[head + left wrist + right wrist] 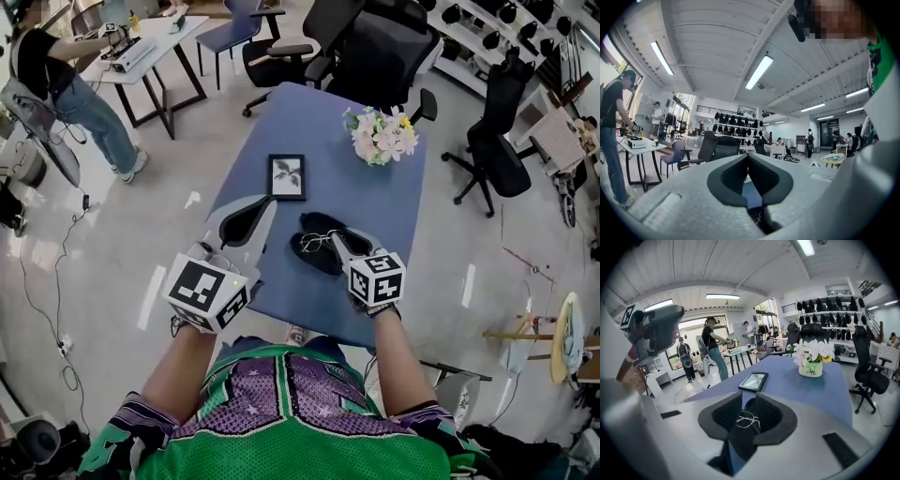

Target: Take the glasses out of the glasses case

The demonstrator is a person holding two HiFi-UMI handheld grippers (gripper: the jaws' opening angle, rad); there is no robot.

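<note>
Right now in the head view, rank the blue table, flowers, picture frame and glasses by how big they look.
1. blue table
2. flowers, though they stand taller, so nearer the camera
3. picture frame
4. glasses, just thin wire

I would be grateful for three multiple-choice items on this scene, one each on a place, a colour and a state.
1. The picture frame lies: A on the table, left of the flowers; B on top of the flowers; C in the left gripper.
2. The table's top is: A red; B blue; C white.
3. The left gripper's jaws are: A wide apart; B shut on the picture frame; C tips together, empty.
Answers: A, the head view shows it flat there; B, the top is plainly blue; C, the left gripper view shows the tips touching.
</note>
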